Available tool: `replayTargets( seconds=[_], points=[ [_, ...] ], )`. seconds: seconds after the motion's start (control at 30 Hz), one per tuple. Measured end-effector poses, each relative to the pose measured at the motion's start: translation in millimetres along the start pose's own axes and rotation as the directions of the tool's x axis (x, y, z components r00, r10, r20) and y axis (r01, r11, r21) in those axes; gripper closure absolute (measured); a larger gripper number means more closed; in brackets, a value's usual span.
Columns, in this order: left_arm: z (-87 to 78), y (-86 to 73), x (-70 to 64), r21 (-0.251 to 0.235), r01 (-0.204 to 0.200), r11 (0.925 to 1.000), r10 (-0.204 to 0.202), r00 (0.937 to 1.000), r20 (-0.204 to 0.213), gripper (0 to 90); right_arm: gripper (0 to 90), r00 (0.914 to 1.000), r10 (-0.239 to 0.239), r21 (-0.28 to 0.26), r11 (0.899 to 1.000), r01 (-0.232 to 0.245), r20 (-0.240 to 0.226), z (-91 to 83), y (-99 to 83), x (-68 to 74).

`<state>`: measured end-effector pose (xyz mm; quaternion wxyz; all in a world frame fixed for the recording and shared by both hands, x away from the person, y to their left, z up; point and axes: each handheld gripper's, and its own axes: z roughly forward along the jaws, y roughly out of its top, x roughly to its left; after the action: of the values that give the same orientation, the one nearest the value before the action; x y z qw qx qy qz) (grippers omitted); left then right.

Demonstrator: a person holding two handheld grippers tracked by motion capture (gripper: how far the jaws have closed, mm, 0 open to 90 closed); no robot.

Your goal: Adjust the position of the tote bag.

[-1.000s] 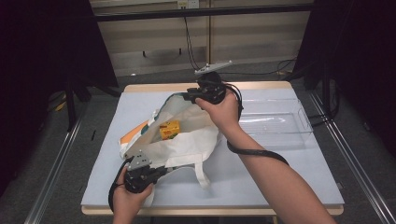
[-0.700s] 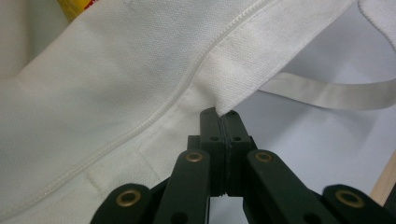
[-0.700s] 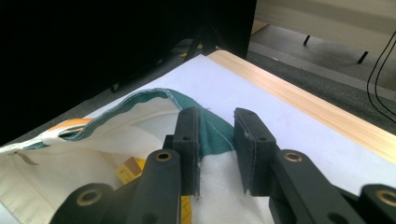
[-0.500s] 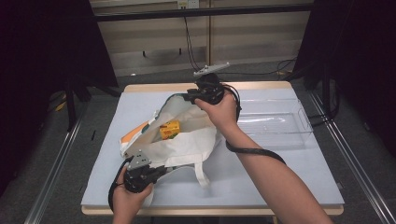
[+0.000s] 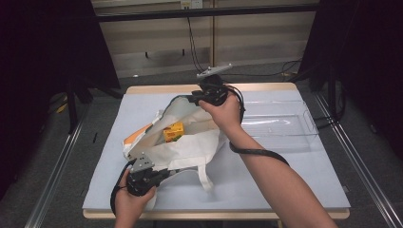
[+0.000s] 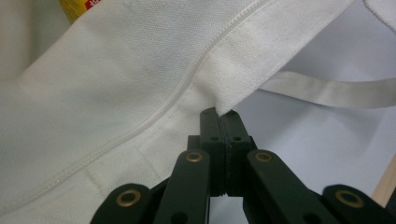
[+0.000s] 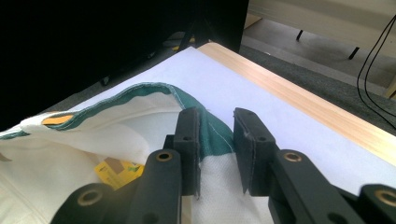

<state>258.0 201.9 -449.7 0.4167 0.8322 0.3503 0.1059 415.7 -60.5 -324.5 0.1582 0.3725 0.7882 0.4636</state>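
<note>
Holding steady since a second ago: left claw (image 6: 223,122) clenched on the bag's (image 5: 190,142) hem, right claw (image 7: 215,135) released around its green rim, box (image 5: 173,131) still inside.

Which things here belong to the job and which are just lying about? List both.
In the job: cloth bag; yellow box inside it; left gripper shut on the bag's edge; right gripper open at its rim.
Lying about: clear tray; table.
</note>
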Motion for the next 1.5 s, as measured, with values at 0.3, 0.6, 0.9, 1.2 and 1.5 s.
replayTargets(
  seconds=[0.3, 0.6, 0.9, 1.2, 1.5],
  points=[
    [0.7, -0.7, 0.6, 0.003, 0.002, 1.0000, -0.002, 1.0000, 0.005, 90.0, 83.6, 1.0000, -0.008, -0.001, 1.000, 0.008, 0.006, 5.5, -0.1, -3.7],
    [0.8, -0.9, 1.4, 0.005, 0.000, 1.0000, 0.000, 1.0000, 0.003, 90.0, 84.1, 0.9999, -0.012, 0.024, 1.000, 0.012, -0.001, 13.8, -6.0, -6.9],
    [1.4, -1.0, 1.0, 0.014, -0.001, 0.9999, 0.001, 0.9999, 0.013, 90.0, 85.0, 0.9999, 0.005, 0.025, 1.000, -0.005, 0.012, 14.2, -8.9, -15.8],
    [1.1, -1.0, 1.9, 0.009, 0.005, 1.0000, -0.005, 0.9999, 0.012, 90.0, 84.6, 0.9999, 0.010, 0.021, 1.000, -0.010, 0.001, 15.6, -12.7, -16.8],
    [0.6, -0.1, 1.7, 0.011, 0.004, 0.9999, -0.004, 0.9999, 0.015, 90.0, 71.3, 0.9991, -0.040, 0.018, 0.999, 0.040, -0.012, 9.0, -12.9, -10.1]
  ],
)
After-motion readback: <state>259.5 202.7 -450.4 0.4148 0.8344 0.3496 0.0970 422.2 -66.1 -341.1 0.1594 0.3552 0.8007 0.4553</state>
